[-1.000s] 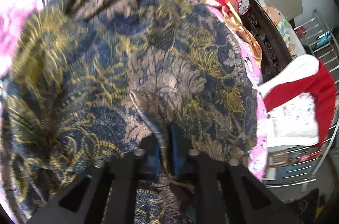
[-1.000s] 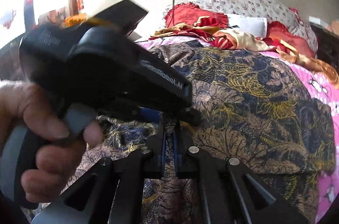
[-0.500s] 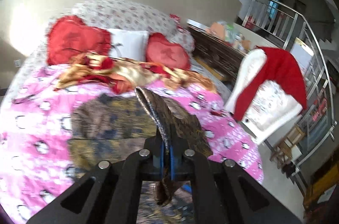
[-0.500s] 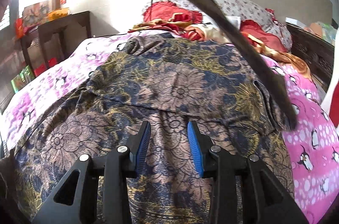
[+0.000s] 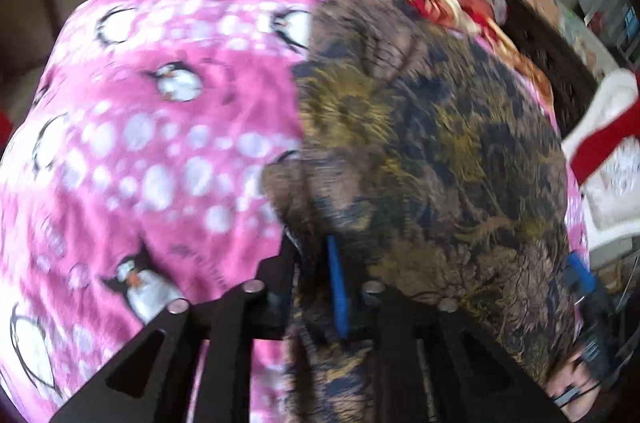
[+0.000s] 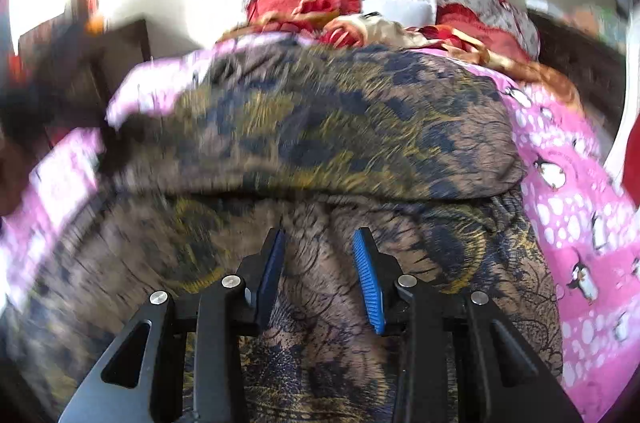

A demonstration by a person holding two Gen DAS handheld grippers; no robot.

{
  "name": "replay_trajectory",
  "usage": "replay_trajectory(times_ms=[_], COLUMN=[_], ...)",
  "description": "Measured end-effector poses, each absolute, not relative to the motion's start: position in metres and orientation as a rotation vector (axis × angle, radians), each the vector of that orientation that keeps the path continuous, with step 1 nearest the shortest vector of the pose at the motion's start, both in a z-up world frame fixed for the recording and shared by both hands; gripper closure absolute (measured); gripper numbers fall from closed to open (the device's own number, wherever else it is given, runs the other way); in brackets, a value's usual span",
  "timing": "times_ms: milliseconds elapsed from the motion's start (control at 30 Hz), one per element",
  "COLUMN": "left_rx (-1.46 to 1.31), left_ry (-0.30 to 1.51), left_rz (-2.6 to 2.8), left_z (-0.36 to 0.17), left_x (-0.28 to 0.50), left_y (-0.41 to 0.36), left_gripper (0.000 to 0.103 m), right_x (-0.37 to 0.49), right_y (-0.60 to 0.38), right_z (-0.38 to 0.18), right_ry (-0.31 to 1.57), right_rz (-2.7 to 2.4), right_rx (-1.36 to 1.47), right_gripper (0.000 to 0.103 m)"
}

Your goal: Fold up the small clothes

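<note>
On the pink penguin-print bedspread (image 5: 152, 143) lies the brown, navy and gold floral garment (image 6: 340, 127), now doubled over itself where half a second ago it lay flat. The left gripper (image 5: 316, 283), lifted then, has come down low, fingers clamped on a fold. The right gripper (image 6: 320, 275) stays apart just above the cloth.

garment (image 6: 320, 127) motion-blurred, left gripper (image 5: 314, 287) jaws cloth-covered
</note>
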State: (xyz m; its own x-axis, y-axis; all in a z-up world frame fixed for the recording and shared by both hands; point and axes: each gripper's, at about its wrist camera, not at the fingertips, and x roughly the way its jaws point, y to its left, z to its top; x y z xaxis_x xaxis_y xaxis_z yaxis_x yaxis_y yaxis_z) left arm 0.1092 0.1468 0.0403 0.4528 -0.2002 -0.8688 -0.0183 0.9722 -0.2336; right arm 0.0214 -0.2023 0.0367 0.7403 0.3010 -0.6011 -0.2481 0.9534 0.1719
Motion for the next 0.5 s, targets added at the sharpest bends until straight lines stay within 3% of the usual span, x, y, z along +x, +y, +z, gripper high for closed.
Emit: replay_trajectory(times_ms=[167,400,500], left_rx=[-0.224,-0.161,-0.164], left_ry=[0.856,0.952,0.933], left_rz=[-0.035,-0.025,-0.029], left_z=[0.081,0.039,0.033], left_x=[0.09,0.12,0.114], left_y=[0.148,0.104,0.102], left_gripper=[0.048,0.048,0.047], right_x=[0.061,0.144,0.144], right_y=[-0.263,-0.28,-0.298], right_z=[0.066,0.009,0.008], right_ry=[0.612,0.906,0.902], right_rz=[0.17,0.139,0.195], right_rx=[0.106,-0.063,0.029], right_gripper=[0.061,0.086,0.088])
